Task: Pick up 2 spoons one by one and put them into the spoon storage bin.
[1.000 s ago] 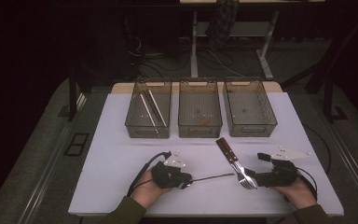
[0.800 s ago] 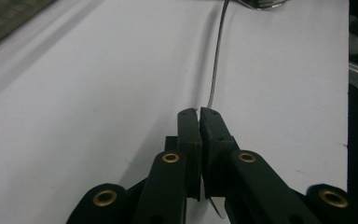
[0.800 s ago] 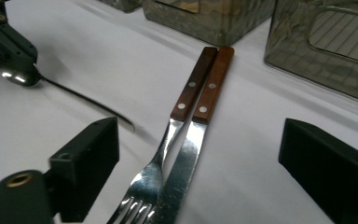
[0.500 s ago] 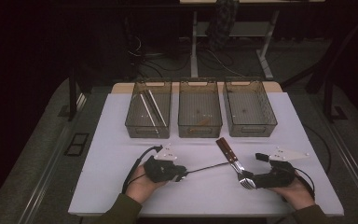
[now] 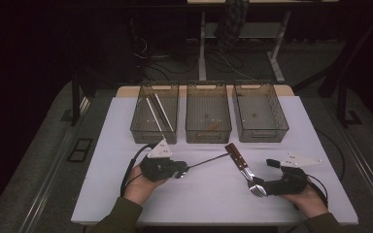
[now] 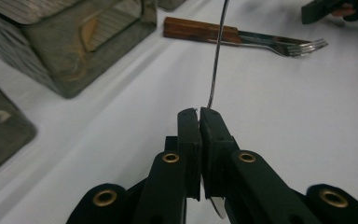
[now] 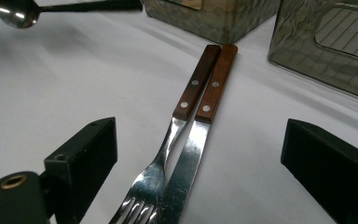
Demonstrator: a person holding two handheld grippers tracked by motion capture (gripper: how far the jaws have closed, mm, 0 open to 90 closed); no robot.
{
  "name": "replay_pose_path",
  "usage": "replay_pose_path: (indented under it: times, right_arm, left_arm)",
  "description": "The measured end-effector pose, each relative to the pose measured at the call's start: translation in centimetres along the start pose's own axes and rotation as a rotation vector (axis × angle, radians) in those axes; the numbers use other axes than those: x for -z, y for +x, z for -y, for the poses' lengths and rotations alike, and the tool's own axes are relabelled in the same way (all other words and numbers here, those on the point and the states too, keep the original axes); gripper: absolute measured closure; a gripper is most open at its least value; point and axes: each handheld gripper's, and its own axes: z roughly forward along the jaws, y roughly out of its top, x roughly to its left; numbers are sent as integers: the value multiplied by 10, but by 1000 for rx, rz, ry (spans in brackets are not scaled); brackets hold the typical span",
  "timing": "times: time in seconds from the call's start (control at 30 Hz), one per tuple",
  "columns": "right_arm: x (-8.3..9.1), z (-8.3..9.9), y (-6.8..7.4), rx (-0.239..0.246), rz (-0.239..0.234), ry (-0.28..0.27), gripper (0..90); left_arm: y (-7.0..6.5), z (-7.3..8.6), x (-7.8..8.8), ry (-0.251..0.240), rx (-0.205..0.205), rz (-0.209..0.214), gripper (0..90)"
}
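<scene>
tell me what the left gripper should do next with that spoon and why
Probably carry it forward toward the left bin. The left gripper is shut on the spoon, already off the table, and that bin holds long thin utensils. The fork and knife lie between the open right gripper jaws.

3 bins (image 5: 208, 112) stand in a row along the far edge of the counter (image 5: 126, 194). Before the middle bin lie a fork (image 5: 244, 173) and knife (image 7: 200, 140) side by side, touching, handles toward the bins. 2 sticks (image 5: 156, 112) lie in the left bin.
</scene>
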Motion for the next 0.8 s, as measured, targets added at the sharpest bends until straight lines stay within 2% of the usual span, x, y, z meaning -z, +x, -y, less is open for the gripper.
replay_pose_path:
  times: [0.17, 0.33, 0.43, 0.8]
  right_arm:
    - [0, 0, -1, 0, 3, 0, 104]
    - [-1, 0, -1, -3, 5, 1, 104]
    - [-2, 1, -1, -4, 4, 4, 105]
    - [-3, 1, -1, -8, 7, 7, 104]
  left_arm:
    - [7, -4, 6, -35, 18, -25, 874]
    - [17, -17, 7, -80, 19, -58, 874]
    - [22, -25, 5, -94, 11, -75, 874]
    - [43, -55, -10, -159, 31, -114, 874]
